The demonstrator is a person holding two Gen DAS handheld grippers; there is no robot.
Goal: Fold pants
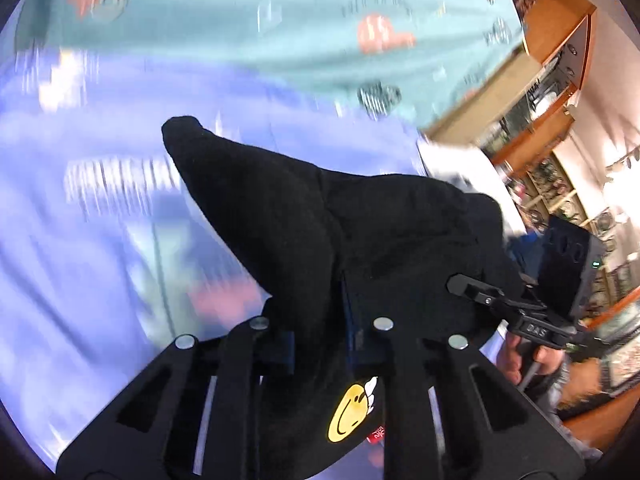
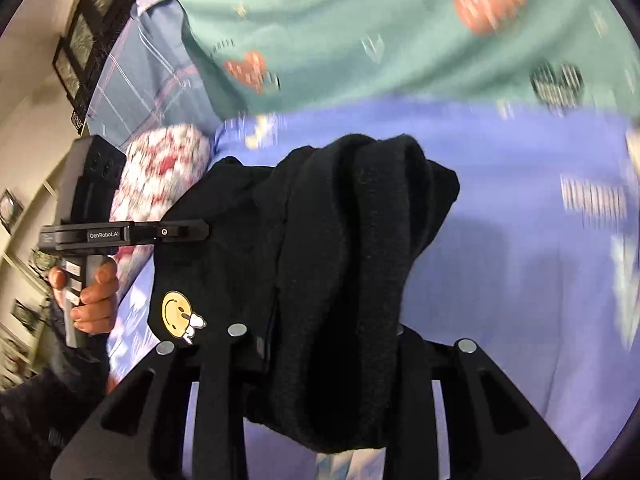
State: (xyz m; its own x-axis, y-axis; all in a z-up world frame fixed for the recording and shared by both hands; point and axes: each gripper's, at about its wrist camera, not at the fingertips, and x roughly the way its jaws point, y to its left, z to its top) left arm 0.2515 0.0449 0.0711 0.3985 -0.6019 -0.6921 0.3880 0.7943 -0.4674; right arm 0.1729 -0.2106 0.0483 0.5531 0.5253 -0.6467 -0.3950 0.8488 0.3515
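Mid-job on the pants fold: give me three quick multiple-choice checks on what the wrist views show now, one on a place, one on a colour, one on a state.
1. Where do the black pants sit?
A. flat on the bedding
B. bunched in the tools above the bedding
C. on a shelf

2. What colour is the round smiley patch on the pants?
A. yellow
B. green
C. white

3. What is the state of the left tool?
A. wide open and empty
B. shut on the pants
C. out of view

Answers:
1 B, the fabric hangs in folds from the left tool and the right tool, with the blue sheet behind.
2 A, the patch reads yellow in both views.
3 B, black cloth fills the narrow gap between its fingers.
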